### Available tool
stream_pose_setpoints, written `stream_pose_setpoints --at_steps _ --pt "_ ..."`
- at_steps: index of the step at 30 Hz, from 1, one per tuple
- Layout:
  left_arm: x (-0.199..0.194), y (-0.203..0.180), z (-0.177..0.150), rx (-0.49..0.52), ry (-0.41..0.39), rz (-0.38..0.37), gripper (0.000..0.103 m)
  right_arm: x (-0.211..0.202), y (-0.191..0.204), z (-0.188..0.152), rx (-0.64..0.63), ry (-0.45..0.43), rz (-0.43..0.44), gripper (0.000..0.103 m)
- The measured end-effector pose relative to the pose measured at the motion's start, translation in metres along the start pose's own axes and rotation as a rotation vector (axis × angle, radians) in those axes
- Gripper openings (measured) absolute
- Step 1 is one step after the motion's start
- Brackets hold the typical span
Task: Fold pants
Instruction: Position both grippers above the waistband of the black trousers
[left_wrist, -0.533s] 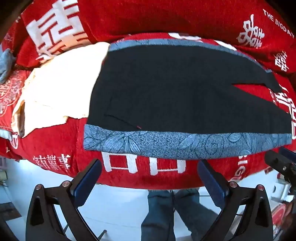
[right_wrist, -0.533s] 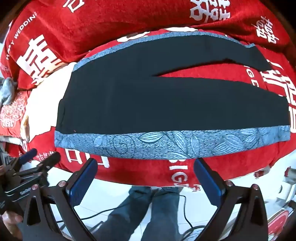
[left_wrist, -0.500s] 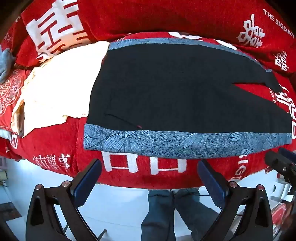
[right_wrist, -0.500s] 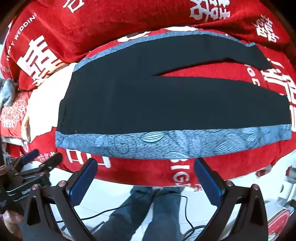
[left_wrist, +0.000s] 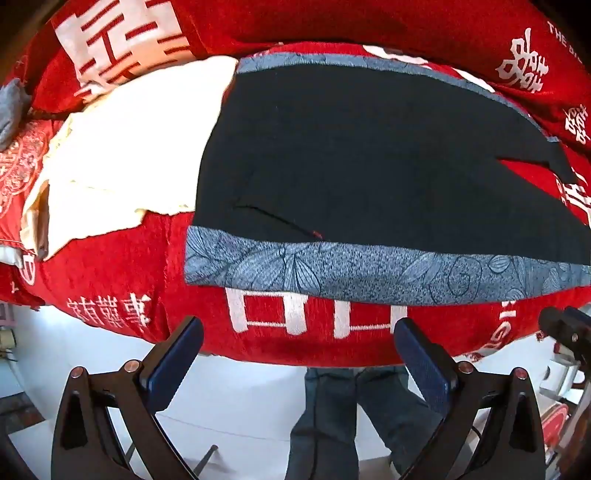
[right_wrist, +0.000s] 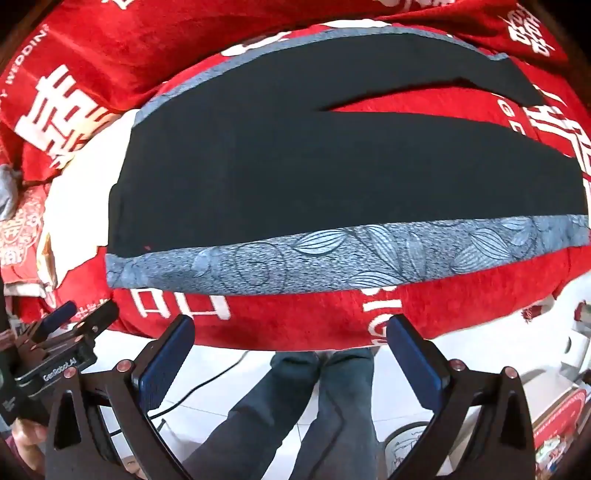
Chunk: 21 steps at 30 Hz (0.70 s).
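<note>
A red blanket (left_wrist: 118, 266) printed with large white Chinese characters and some English lettering covers the whole surface, which looks like a bed; its front edge drops toward a pale tiled floor (left_wrist: 240, 398).

A pair of black pants (right_wrist: 332, 173) lies spread flat on the blanket, filling most of both views. The waist end is on the left and the two legs run to the right, splitting in a narrow V that shows red cloth between them. A grey-blue band with a leaf pattern (right_wrist: 332, 258) runs along the near side of the pants, just back from the blanket's front edge, and a thinner strip of the same fabric traces the far side. In the left wrist view the same pants (left_wrist: 369, 166) sit slightly right of centre.

A cream-white cloth (left_wrist: 129, 155) lies crumpled on the blanket to the left of the waist end, its edge meeting or slipping under the pants.

The person's legs in blue jeans (right_wrist: 314, 406) stand on the floor below the bed edge.

The left gripper (left_wrist: 295, 347) hovers in front of the blanket's front edge, its blue-padded fingers spread wide apart and holding nothing. The right gripper (right_wrist: 290, 339) hangs in the same way further right, fingers equally wide apart and empty, short of the leaf-patterned band. Each gripper appears at the edge of the other's view.
</note>
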<state>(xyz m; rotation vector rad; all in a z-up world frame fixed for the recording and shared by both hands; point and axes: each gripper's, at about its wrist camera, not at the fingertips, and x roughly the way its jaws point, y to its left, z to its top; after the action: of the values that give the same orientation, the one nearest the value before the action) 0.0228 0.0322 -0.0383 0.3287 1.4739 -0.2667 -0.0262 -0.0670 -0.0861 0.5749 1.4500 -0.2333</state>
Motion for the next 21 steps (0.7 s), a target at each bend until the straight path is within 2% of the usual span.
stream_pose_setpoints --at_steps 5,21 --pt "0.0007 0.0057 -0.0049 -0.009 0.022 -0.012 0.103 0.0025 -0.0001 -0.0006 0.014 0.004 -0.057 0.103" --pt "0.006 -0.0013 -0.0071 0.029 0.054 0.019 0.103 0.0066 0.0085 -0.0021 0.006 -0.001 -0.086 0.103"
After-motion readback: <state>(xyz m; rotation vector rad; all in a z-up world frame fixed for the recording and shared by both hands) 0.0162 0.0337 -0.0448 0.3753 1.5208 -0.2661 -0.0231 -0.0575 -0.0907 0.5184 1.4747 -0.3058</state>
